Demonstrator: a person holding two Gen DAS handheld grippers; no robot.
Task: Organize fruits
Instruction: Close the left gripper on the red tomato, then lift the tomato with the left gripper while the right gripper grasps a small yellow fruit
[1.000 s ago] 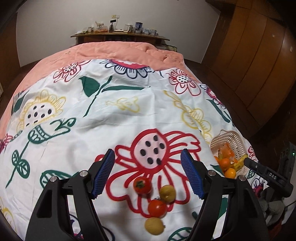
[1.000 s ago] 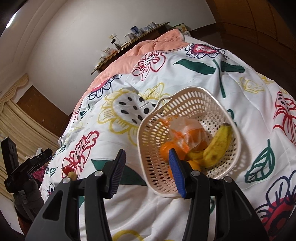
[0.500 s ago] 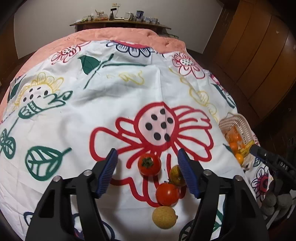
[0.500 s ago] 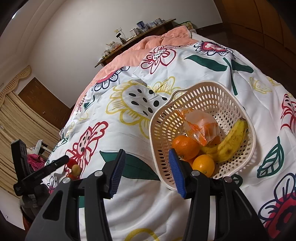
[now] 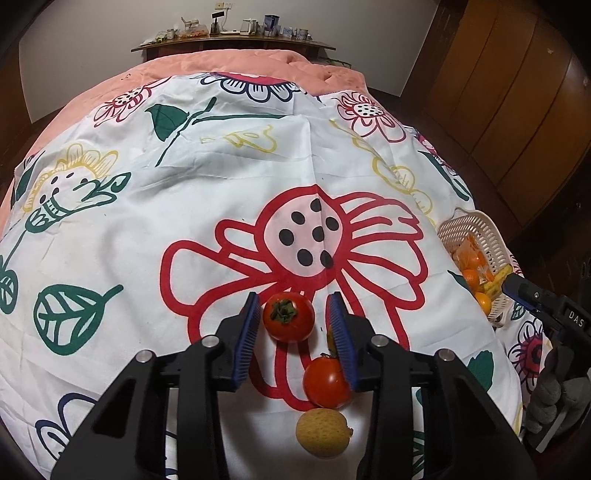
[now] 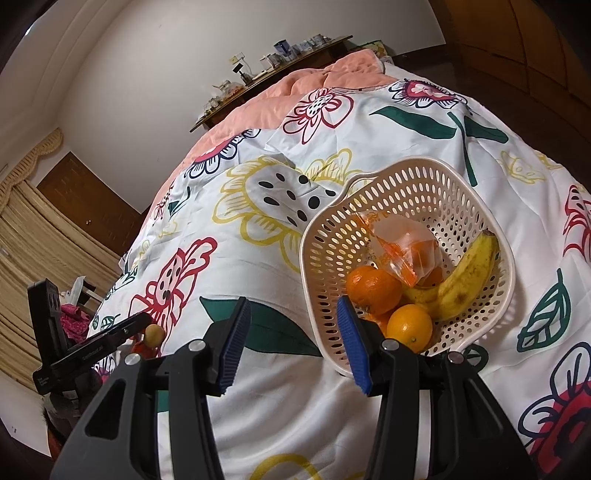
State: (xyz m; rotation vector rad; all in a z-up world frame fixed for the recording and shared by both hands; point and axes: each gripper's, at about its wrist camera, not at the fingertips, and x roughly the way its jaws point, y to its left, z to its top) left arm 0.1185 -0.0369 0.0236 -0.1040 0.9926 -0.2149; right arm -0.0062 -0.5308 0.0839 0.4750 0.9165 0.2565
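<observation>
Yellowish fruit [image 5: 330, 338], mostly hidden behind a blue pad of the left gripper [image 5: 291, 325]; kind indeterminable. Items on the far shelf [image 5: 236, 31] too small to identify. Lowest orange [image 6: 384, 320] in the basket [image 6: 480, 206] partly covered by other fruit and the right gripper's pad.

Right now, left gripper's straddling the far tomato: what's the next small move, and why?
Probably finish closing, then lift. The left gripper is closing with the far tomato between its pads, small gaps still showing either side. The near tomato sits against the right pad, so lift straight up, then carry to the basket.
</observation>
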